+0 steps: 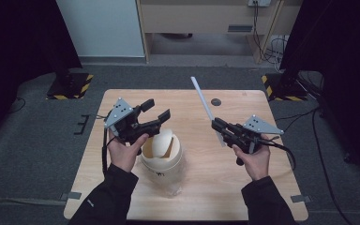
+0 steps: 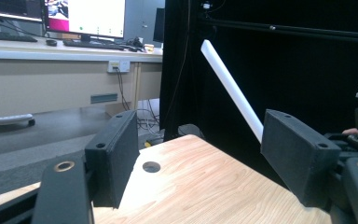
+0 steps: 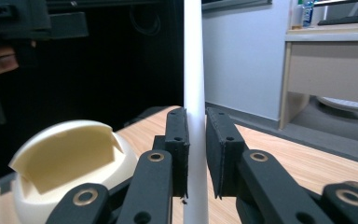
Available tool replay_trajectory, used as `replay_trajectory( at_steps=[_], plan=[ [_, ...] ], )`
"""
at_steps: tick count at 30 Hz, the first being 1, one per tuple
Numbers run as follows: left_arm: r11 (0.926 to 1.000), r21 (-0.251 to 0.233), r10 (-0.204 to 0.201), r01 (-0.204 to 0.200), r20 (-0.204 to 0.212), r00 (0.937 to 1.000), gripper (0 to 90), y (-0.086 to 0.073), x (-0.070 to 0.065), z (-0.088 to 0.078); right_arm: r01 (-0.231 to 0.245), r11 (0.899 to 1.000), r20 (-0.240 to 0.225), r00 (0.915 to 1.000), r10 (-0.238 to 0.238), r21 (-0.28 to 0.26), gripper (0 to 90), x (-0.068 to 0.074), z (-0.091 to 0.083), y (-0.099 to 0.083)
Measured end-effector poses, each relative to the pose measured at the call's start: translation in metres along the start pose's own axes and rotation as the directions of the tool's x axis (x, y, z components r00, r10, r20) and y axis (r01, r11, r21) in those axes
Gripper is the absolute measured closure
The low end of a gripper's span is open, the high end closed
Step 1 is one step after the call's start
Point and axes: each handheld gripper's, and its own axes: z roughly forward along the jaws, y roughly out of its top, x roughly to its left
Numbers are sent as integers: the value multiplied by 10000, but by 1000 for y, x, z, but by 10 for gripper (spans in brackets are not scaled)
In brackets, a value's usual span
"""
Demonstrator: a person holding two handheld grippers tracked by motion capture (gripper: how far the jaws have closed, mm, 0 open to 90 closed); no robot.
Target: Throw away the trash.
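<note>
The right tool [image 1: 218, 125] is pinching a long white stick [image 1: 205, 104]; in the right gripper view its two black pads [image 3: 177, 140] press on the stick [image 3: 195, 93] from both sides, and the stick rises straight up between them and out of the top of that picture. In the high view the stick slants up and away from the right tool, over the far half of the wooden counter [image 1: 225, 187], its free end well beyond the cream dome-shaped bin [image 1: 161, 152].

The bin stands on the counter near the person's side, left of the middle, with its flap lid [image 1: 161, 140] tilted inward. The right tool sits to the right of the bin, well apart from it. The left tool [image 1: 157, 110] hangs above and just behind the bin, a little to its left, with its jaws spread and nothing between them; the left gripper view shows bare counter [image 2: 205, 186] between the two pads [image 2: 114, 156], and the stick [image 2: 230, 86] slanting across the dark background beyond.

A small round hole [image 1: 216, 101] lies in the counter behind the bin, close to the stick.
</note>
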Motion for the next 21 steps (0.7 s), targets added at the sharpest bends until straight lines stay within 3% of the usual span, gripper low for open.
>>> replay_trajectory(
  at_steps=[10,21],
  plan=[
    [10000,64,1,-3,343,9994,302,10,-17,20,-30,9998,-291,9996,24,-211,795,3,-1,-1],
    [9995,271,-171,161,377,9991,328,9,-29,35,-49,9990,-717,9974,17,-441,795,7,-2,-4]
  ],
)
